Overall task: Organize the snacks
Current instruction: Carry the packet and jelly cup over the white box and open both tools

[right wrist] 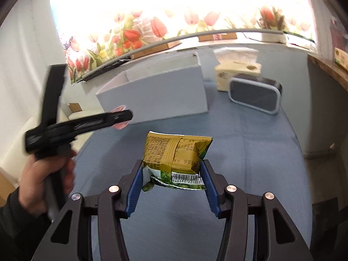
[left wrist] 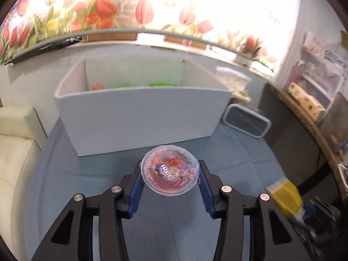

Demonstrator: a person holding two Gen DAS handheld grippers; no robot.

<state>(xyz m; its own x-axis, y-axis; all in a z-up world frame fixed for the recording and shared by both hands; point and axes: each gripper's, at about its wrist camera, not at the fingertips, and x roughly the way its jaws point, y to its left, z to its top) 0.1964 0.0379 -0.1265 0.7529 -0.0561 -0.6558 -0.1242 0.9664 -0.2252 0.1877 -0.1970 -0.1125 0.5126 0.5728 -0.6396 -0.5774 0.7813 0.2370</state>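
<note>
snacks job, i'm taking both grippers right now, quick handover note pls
Left gripper: shut on the jelly cup, held above the table in front of the box.
Right gripper: shut on the yellow packet, also off the table.
Box: open top, against the wall; some green and red items already inside.
Done: both snacks picked up.
Left: put the cup and the packet into the box. No other loose snacks in view; a tissue box and a grey tin stand to the box's right.
</note>
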